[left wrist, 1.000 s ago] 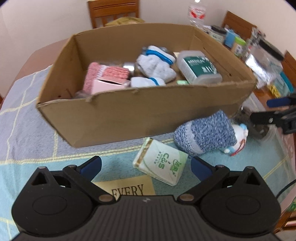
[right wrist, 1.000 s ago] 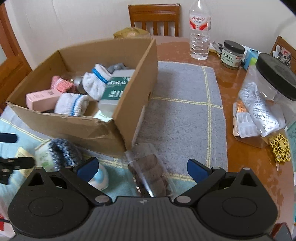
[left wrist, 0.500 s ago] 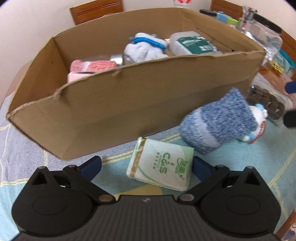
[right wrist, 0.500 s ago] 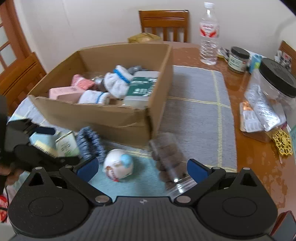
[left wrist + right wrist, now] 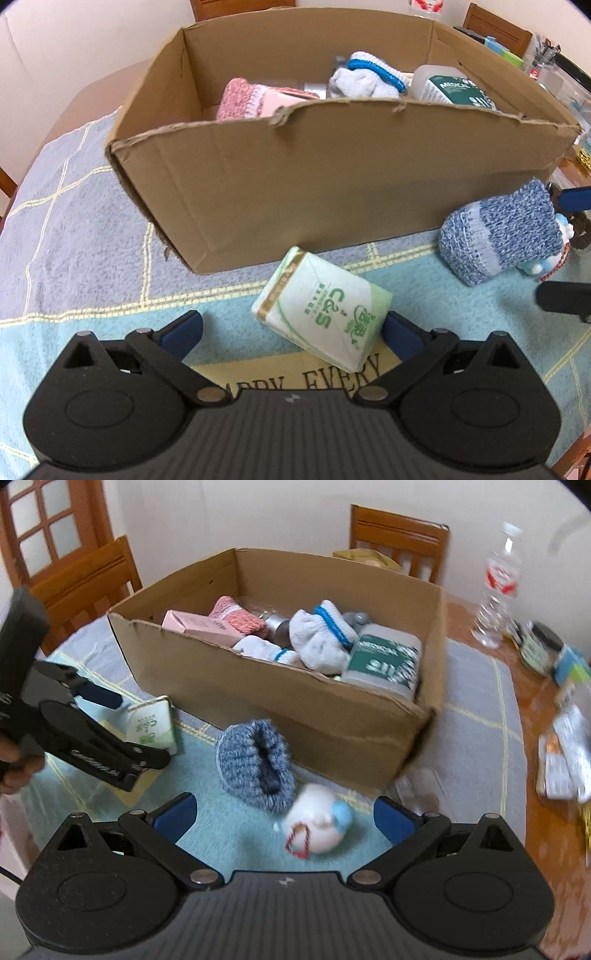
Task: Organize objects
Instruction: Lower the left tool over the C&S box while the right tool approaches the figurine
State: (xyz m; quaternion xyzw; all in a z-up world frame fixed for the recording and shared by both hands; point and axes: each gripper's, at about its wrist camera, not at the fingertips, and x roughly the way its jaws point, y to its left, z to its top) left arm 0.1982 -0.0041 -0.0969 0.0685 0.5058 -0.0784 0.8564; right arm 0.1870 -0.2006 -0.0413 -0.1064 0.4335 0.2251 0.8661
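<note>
A cardboard box (image 5: 332, 192) (image 5: 295, 701) holds socks, a pink carton and a green-labelled bottle. In front of it lie a green-and-white tissue pack (image 5: 321, 310) (image 5: 153, 723), a blue knitted sock (image 5: 498, 236) (image 5: 258, 764) and a white round toy (image 5: 317, 827). My left gripper (image 5: 291, 332) is open, its jaws on either side of the tissue pack without touching it. My right gripper (image 5: 284, 816) is open, with the toy and sock just ahead between its fingers. The left gripper also shows in the right wrist view (image 5: 88, 731).
A clear packet of dark rounds (image 5: 417, 790) lies by the box's near corner. A water bottle (image 5: 498, 587), jars (image 5: 539, 650) and blister packs (image 5: 565, 753) stand on the wooden table at right. Chairs (image 5: 85, 579) surround the table. A checked cloth (image 5: 74, 229) covers the table.
My left gripper has closed in on the tissue pack, which now sits between its fingers. My right gripper has swung left, bringing the toy and blue sock in front of it.
</note>
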